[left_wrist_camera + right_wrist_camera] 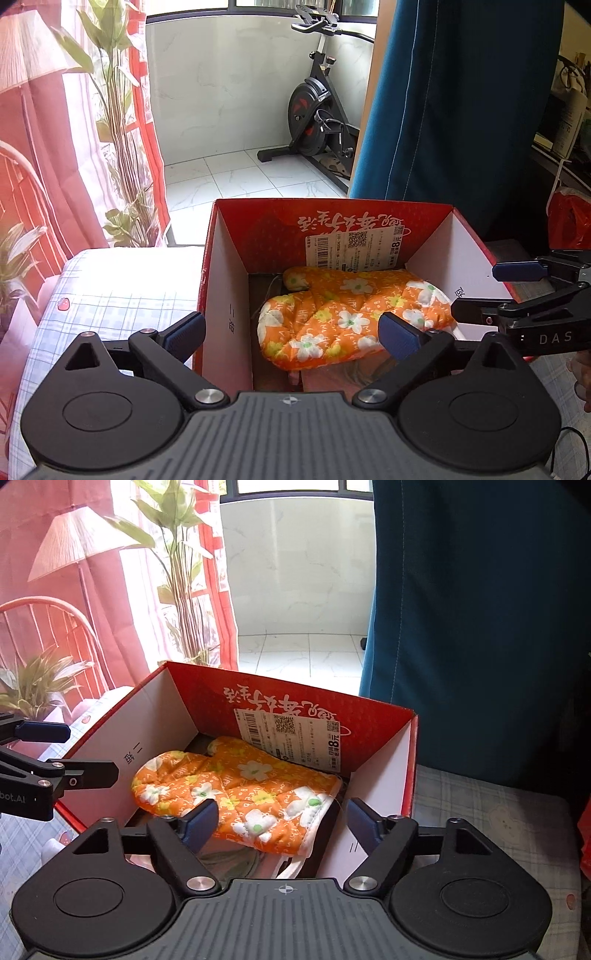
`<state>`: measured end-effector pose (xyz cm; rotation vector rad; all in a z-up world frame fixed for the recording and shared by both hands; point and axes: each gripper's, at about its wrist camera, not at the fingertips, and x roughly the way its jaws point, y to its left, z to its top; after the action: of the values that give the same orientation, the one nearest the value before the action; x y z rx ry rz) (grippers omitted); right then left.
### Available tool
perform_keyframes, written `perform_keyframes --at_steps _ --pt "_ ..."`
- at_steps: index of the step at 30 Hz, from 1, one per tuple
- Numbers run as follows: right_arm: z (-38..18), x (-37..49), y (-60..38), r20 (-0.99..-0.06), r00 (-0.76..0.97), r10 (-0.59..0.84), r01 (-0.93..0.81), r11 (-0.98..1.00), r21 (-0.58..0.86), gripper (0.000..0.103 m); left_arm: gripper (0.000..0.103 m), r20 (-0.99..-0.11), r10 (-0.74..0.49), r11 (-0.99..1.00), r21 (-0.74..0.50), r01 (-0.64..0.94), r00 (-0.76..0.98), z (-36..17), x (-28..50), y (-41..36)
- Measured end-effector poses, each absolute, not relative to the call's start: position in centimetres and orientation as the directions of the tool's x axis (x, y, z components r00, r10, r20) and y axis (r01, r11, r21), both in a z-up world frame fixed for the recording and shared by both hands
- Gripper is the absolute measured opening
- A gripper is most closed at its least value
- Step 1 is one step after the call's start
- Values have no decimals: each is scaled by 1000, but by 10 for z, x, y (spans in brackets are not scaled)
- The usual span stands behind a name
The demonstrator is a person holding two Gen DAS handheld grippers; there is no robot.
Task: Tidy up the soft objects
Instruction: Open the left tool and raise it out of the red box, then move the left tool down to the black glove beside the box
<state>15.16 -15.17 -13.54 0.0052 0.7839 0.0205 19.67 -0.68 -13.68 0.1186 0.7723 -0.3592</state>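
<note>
Both grippers open over the red box, holding nothing.

Left gripper [291, 332] and right gripper [284, 821]: jaws spread wide, empty. Orange floral oven mitt [236, 790] lies inside the red cardboard box [225, 280]. A white barcode label [290, 734] on the inner wall reads "8". The box rests on a checked cloth [118, 288]; a blue curtain [454, 110] hangs behind.

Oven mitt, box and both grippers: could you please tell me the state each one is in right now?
Oven mitt: lying flat inside the box, on top of other items, not gripped.
Box: open at the top, flaps up, standing on the checked cloth.
Left gripper: open, empty, at the box's near edge.
Right gripper: open, empty, at the box's near edge.
</note>
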Motion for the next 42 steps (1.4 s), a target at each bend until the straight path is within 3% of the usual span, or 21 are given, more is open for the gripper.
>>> perform_keyframes --at_steps 1,2,17,42 --pt "-132 147 -152 -698 716 21 -12 1000 18 100 103 -698 -275 933 -28 358 662 -134 193 -6" --pt "-129 142 -153 -686 727 23 -5 1000 28 102 103 -694 -276 934 -31 356 665 -132 190 -4" --pt "-117 82 -147 -579 814 51 44 988 148 103 103 -645 -295 941 -66 333 705 -122 132 17" --pt "-142 7 -111 -547 822 160 -80 983 167 102 103 -648 -302 944 -102 313 699 -154 63 53"
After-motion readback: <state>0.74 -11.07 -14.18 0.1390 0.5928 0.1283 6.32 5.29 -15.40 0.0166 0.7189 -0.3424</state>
